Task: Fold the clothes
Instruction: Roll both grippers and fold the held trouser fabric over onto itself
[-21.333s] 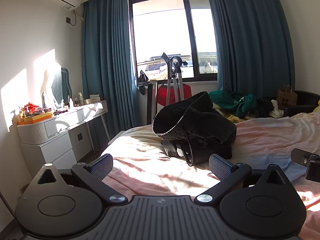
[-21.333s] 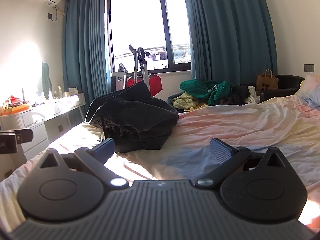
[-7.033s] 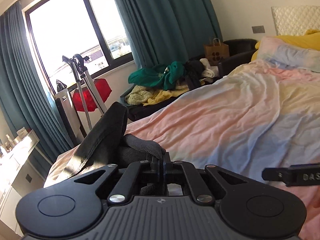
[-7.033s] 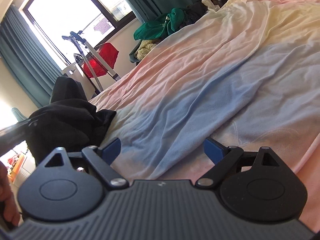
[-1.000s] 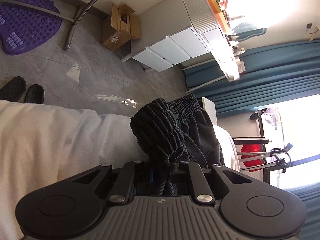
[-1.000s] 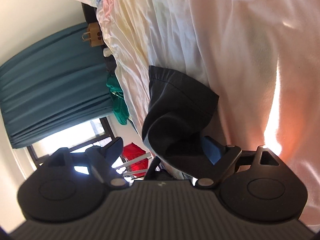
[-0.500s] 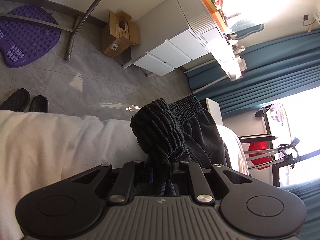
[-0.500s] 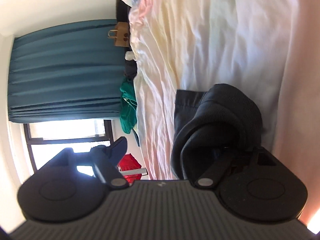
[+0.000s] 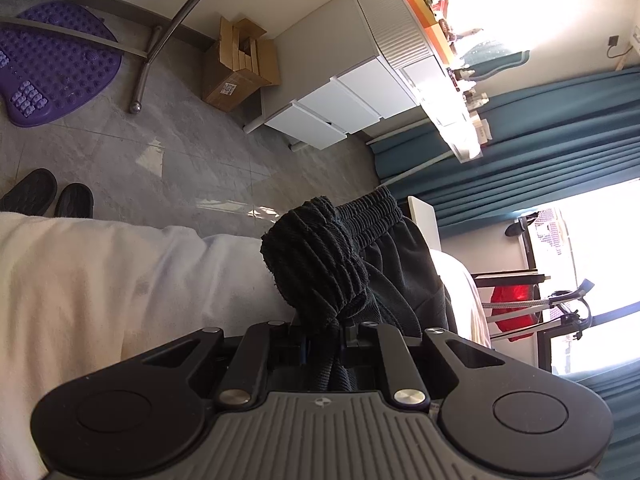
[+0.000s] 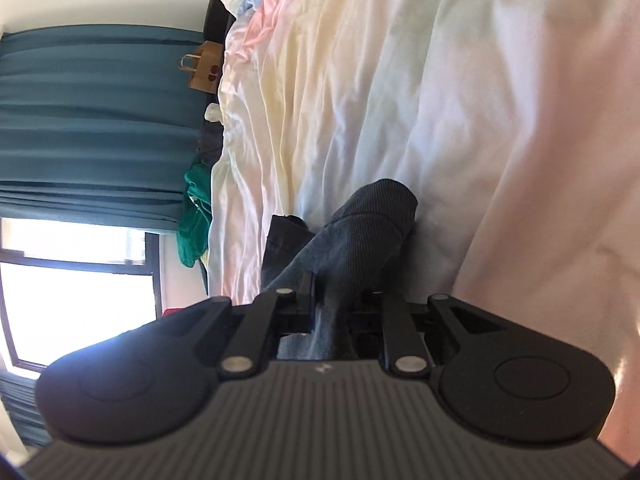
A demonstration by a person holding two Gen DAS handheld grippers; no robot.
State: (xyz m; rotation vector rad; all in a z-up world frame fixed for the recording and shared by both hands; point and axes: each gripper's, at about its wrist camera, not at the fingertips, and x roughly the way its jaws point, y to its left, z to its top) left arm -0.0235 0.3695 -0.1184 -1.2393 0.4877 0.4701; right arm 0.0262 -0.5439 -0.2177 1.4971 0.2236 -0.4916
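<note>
The black garment [image 9: 320, 264] bunches up in the left wrist view, its ribbed elastic waistband standing above my left gripper [image 9: 322, 332], which is shut on that band. In the right wrist view my right gripper [image 10: 334, 304] has its jaws closing, with a dark ribbed fold of the same garment [image 10: 368, 224] pinched between the pads. Both views are rolled onto their side. The garment hangs over the pale pastel bed sheet [image 10: 440, 100]. How the rest of the cloth lies is hidden behind the gripper bodies.
Beside the bed edge [image 9: 100, 280] is grey tiled floor with black shoes [image 9: 48, 196], a purple mat [image 9: 52, 68], a cardboard box [image 9: 236, 68] and a white dresser [image 9: 352, 96]. Teal curtains [image 9: 520, 132] frame the window. A paper bag [image 10: 202, 70] and green clothes [image 10: 196, 216] lie beyond the bed.
My right gripper rolled, moved onto the dark ribbed fold and closed from wide open to pinching it. The left gripper kept its grip on the waistband and stayed in place.
</note>
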